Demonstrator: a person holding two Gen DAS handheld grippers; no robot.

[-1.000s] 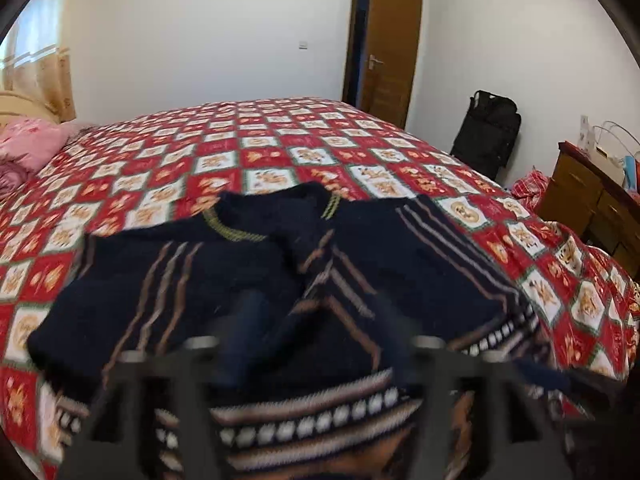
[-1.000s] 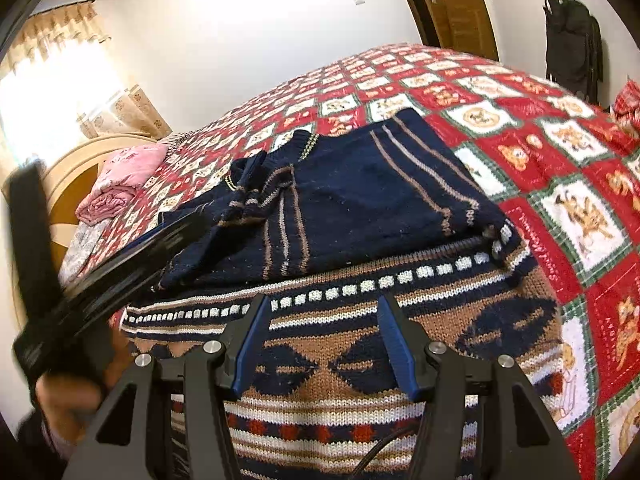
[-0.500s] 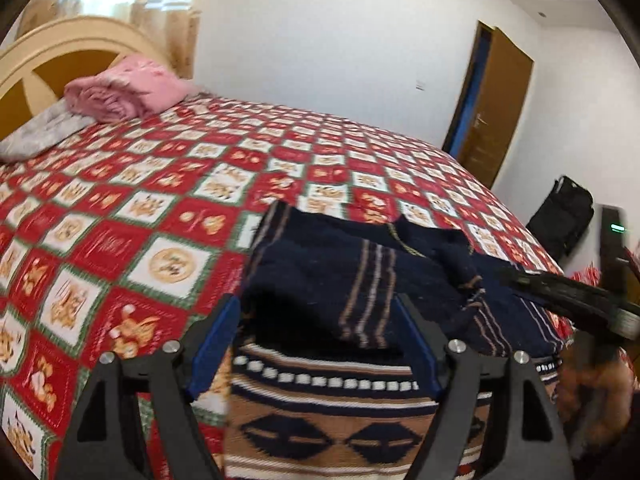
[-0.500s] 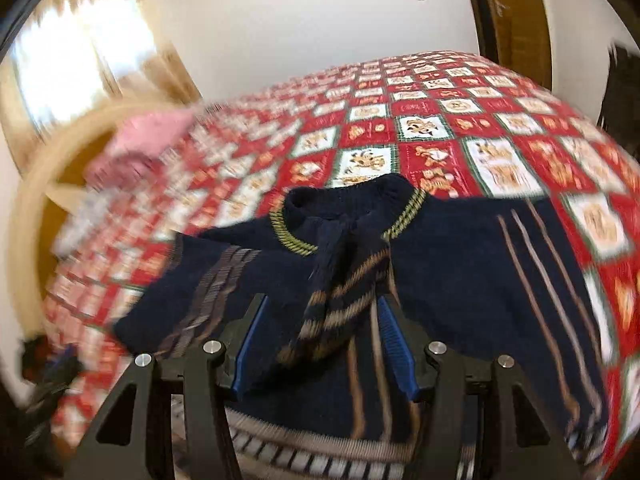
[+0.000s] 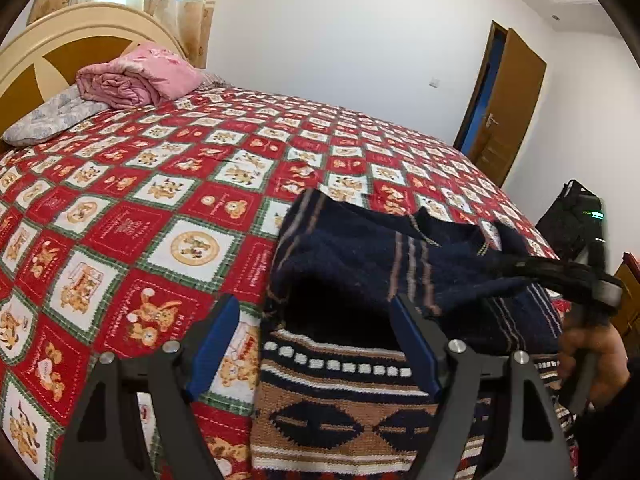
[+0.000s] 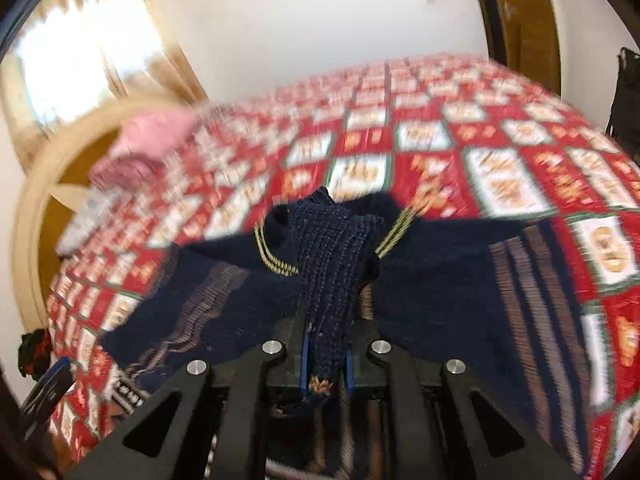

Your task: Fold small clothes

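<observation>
A navy knit sweater with tan stripes and a brown patterned hem lies on the red quilted bed. My left gripper is open and empty, low over the sweater's left edge and hem. My right gripper is shut on a sleeve of the sweater and holds it up over the body, toward the yellow-striped collar. In the left wrist view the right gripper shows at the right with the sleeve hanging from it.
A folded pink blanket and a grey pillow lie by the headboard at the far left. A brown door is open at the back right. A black bag stands beyond the bed's right edge.
My right gripper has closed on the sleeve and lifted it over the sweater's body. My left gripper has swung to the sweater's left side and stays open.
</observation>
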